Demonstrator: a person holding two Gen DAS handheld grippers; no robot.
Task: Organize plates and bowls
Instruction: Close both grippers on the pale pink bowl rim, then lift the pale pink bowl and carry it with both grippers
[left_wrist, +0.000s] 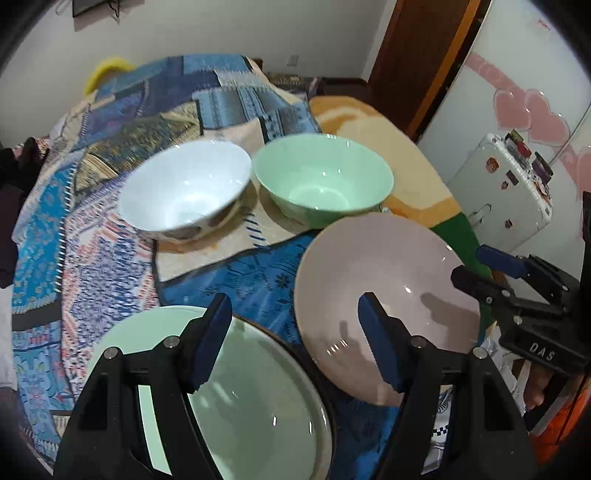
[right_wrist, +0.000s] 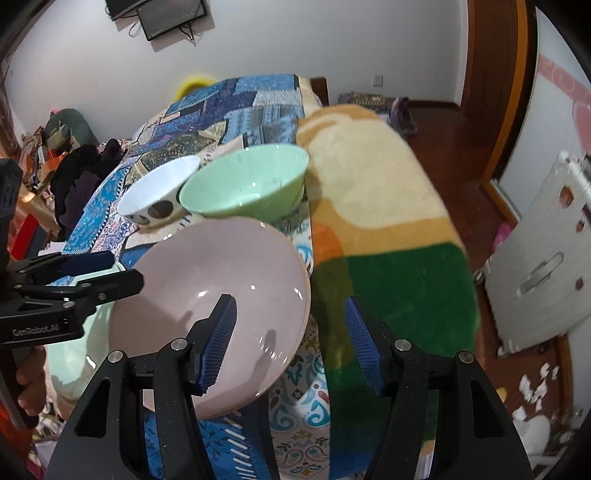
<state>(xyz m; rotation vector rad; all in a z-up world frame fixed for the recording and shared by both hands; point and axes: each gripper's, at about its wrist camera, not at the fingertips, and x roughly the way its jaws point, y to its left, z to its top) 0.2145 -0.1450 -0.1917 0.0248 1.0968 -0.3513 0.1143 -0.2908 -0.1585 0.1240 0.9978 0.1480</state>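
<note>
A pink plate (left_wrist: 384, 288) lies on the patterned blue cloth, also in the right wrist view (right_wrist: 207, 295). A pale green plate (left_wrist: 255, 398) lies left of it, under my left gripper (left_wrist: 295, 343), which is open and empty above both plates. My right gripper (right_wrist: 290, 343) is open and empty, straddling the pink plate's right rim; it shows in the left wrist view (left_wrist: 480, 269). Behind stand a white bowl (left_wrist: 184, 192) and a green bowl (left_wrist: 321, 177), side by side, also in the right wrist view: white bowl (right_wrist: 155, 199), green bowl (right_wrist: 243, 184).
A beige, orange and green blanket (right_wrist: 388, 221) covers the right side of the bed. A white suitcase (right_wrist: 543, 266) stands on the floor at right. Dark clothes (right_wrist: 81, 181) are heaped at left. Paper scraps (right_wrist: 532, 387) lie on the wooden floor.
</note>
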